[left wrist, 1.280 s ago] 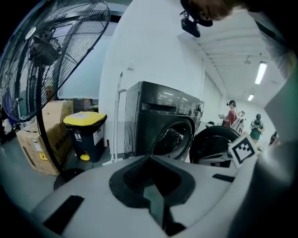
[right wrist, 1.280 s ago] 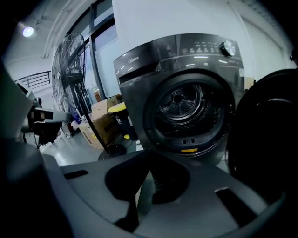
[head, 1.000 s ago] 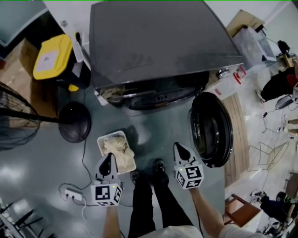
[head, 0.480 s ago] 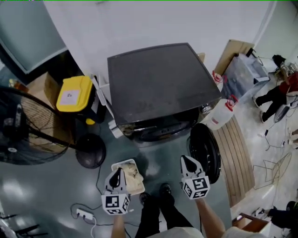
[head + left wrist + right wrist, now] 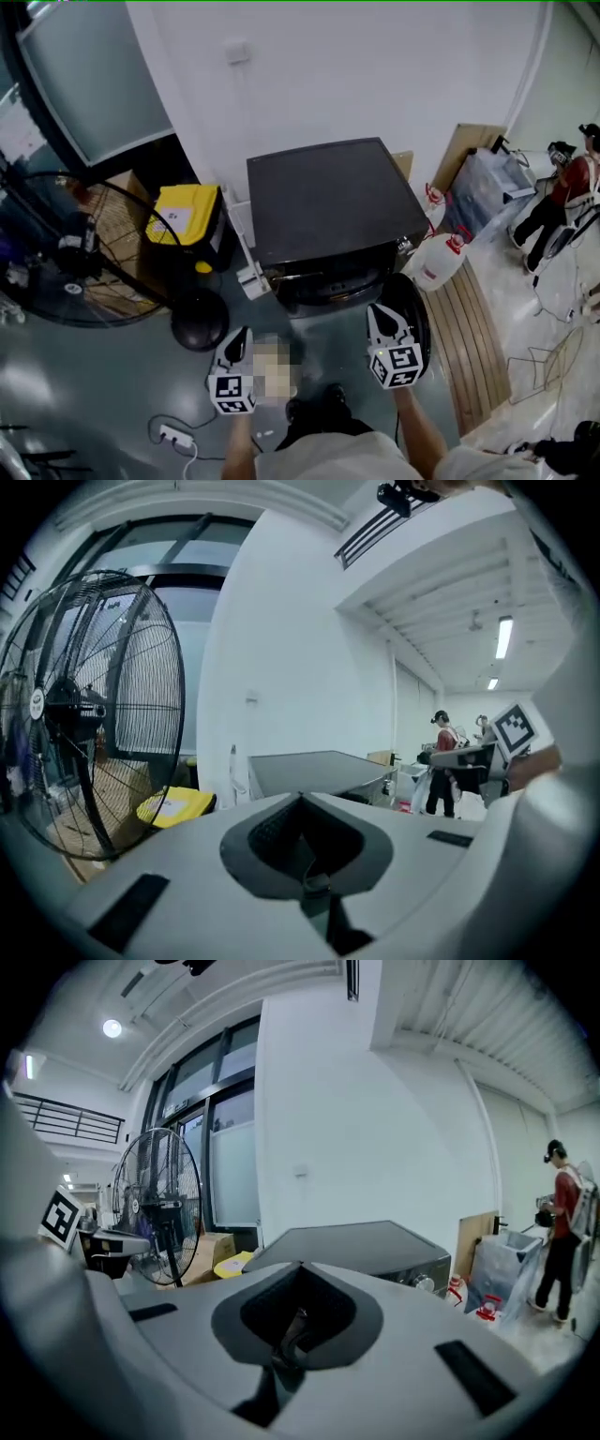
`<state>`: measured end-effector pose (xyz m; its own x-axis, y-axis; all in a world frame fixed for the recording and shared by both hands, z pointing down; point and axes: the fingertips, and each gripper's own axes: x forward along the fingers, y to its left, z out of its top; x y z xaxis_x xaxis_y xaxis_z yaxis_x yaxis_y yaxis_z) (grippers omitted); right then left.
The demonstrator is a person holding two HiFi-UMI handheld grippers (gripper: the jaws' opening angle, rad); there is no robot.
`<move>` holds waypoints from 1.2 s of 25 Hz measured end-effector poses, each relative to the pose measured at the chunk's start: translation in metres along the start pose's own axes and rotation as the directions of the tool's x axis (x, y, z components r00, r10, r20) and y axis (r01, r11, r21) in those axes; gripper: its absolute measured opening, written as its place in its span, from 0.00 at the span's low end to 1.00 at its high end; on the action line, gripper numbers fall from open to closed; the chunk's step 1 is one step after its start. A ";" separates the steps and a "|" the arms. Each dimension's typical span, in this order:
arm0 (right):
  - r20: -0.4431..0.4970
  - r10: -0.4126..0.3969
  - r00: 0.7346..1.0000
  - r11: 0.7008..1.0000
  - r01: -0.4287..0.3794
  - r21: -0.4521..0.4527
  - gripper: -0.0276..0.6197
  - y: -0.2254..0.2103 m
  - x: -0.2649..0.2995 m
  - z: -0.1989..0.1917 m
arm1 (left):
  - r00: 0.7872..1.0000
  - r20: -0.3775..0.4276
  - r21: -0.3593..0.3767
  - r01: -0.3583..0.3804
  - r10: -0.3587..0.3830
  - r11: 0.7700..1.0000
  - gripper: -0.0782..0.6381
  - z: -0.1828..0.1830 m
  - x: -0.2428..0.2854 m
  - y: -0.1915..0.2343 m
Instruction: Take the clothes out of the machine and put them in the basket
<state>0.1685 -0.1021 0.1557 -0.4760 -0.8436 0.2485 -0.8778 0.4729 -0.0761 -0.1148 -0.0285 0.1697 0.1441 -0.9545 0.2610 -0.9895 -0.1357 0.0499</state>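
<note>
Raised since a second ago, the left tongs (image 5: 241, 339) and right tongs (image 5: 380, 319) are held clenched and empty, with the white plastic basket (image 5: 274, 367) left largely obscured on the floor at lower centre, so unloading is judged finished.

Matt dark machine (image 5: 328, 202), perhaps metal; glossy floor (image 5: 84, 394).

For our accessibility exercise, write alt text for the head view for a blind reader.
Seen from above, a person holds the left gripper and right gripper, both shut and empty, before a dark washing machine whose round door hangs open. A fan and yellow-lidded box stand left, white jugs right.
</note>
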 end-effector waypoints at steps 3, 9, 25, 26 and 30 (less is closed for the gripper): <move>0.031 0.003 1.000 1.000 -0.003 -0.009 0.08 0.002 -0.008 0.028 | 1.000 0.030 0.017 -0.006 0.006 1.000 0.13 0.027 -0.012 0.002; 0.077 -0.004 0.997 1.000 0.006 -0.026 0.08 0.003 -0.023 0.058 | 0.997 0.071 0.035 -0.014 0.012 0.999 0.13 0.058 -0.028 0.005; 0.064 -0.035 0.997 0.999 0.037 -0.038 0.08 0.000 -0.035 0.058 | 0.992 0.119 0.035 -0.044 0.040 0.998 0.13 0.077 -0.038 0.023; 0.065 -0.034 0.997 0.999 0.036 -0.038 0.08 0.001 -0.034 0.058 | 0.992 0.120 0.035 -0.044 0.040 0.998 0.13 0.077 -0.037 0.022; 0.073 -0.027 0.997 0.999 0.030 -0.042 0.08 0.004 -0.030 0.061 | 0.993 0.113 0.034 -0.036 0.032 0.999 0.13 0.074 -0.035 0.019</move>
<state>0.1764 -0.0905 0.0890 -0.4546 -0.8725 0.1793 -0.8888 0.4575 -0.0276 -0.1397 -0.0172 0.0902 0.1100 -0.9823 0.1519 -0.9939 -0.1102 0.0072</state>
